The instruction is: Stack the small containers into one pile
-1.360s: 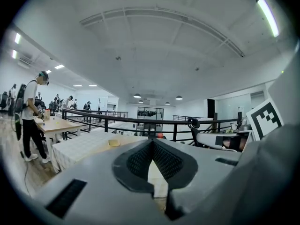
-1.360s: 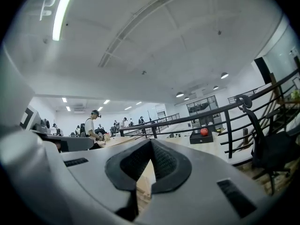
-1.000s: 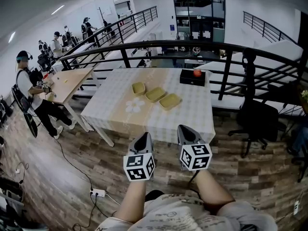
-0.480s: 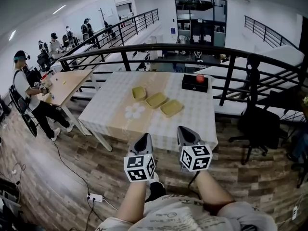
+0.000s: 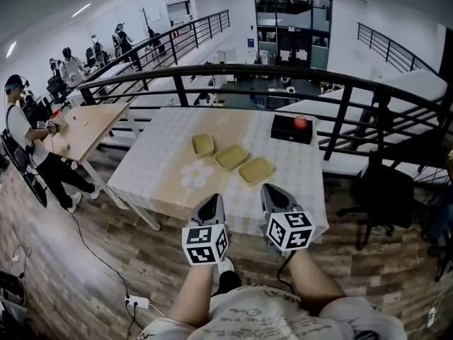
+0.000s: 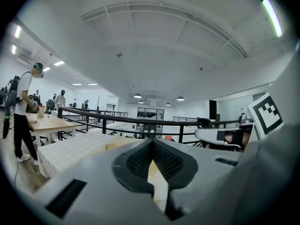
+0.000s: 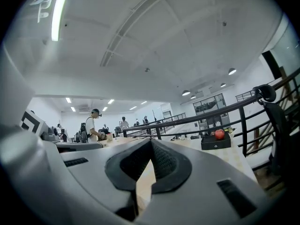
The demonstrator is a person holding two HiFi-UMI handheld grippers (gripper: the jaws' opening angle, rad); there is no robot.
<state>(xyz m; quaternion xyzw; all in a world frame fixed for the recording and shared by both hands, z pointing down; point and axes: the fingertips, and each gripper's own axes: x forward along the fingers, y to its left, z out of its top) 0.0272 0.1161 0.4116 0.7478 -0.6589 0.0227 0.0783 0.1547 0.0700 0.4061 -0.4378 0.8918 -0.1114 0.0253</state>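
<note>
We hold both tools low in front of us, above the wooden floor and short of the near edge of the bench [image 5: 163,183]. The left tongs [image 5: 210,205] are clenched on nothing: in the left gripper view the pads meet at the tip with only the bench showing beyond them. The right tongs [image 5: 273,195] are likewise pressed together and empty.

Everything the task needs lies ahead of us, on the bench top and well apart from both tools. Three shallow yellow trays sit in a slanted row that runs from far-left to near-right: the far container [image 5: 203,144], the middle container [image 5: 231,156] and the near container [image 5: 256,170]. They lie close to one another, and none is stacked on another yet, so we judge the piling has not begun.

The relation that matters is this slant. The near container lies almost straight ahead of the right tongs, so we judge that hand has the shorter reach to it. The far container lies ahead of the left tongs and deeper onto the bench. Each tray's long side seems to follow the row's slant, so a grip across a short rim would come in at an angle. A black box [image 5: 290,130] sits beyond the row to the right, out of the way.
</note>
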